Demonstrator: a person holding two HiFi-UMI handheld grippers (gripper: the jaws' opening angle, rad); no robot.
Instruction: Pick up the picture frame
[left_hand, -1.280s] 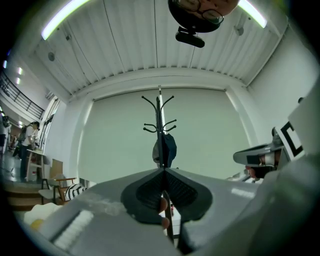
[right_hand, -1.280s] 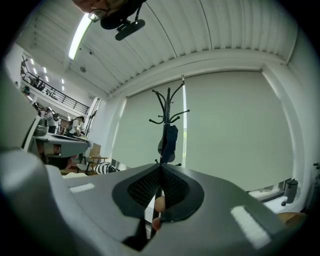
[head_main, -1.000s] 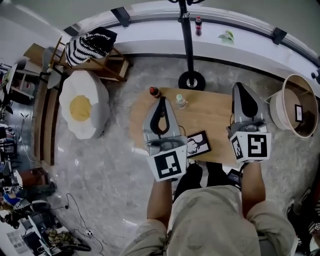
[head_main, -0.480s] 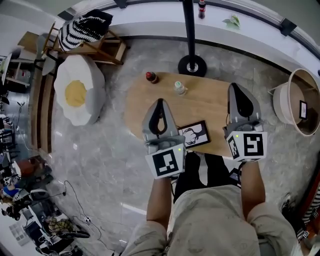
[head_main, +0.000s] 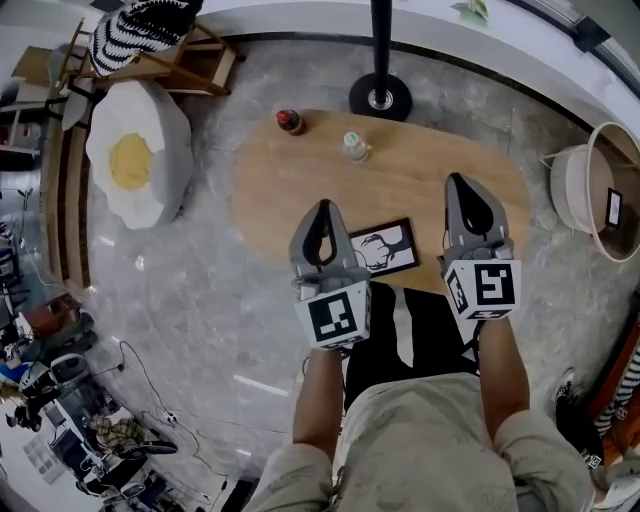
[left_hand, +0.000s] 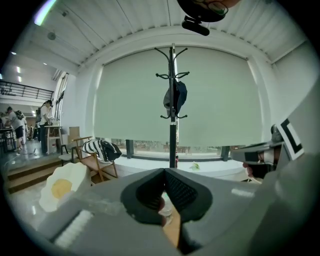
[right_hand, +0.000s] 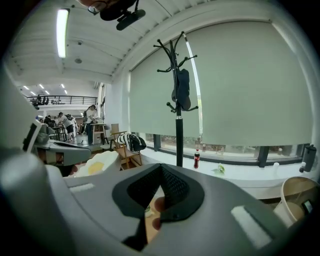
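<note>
In the head view, the picture frame (head_main: 385, 248) is lying flat near the near edge of the oval wooden table (head_main: 420, 185). It is sitting between the left gripper (head_main: 323, 207) and the right gripper (head_main: 457, 181), neither of them touching it. In the left gripper view, the jaws are meeting at their tips and gripping nothing, pointing toward a coat stand (left_hand: 172, 100). In the right gripper view, the jaws are likewise pressing tip to tip, empty, with a red-labelled bottle (right_hand: 196, 159) standing on the window ledge beyond.
</note>
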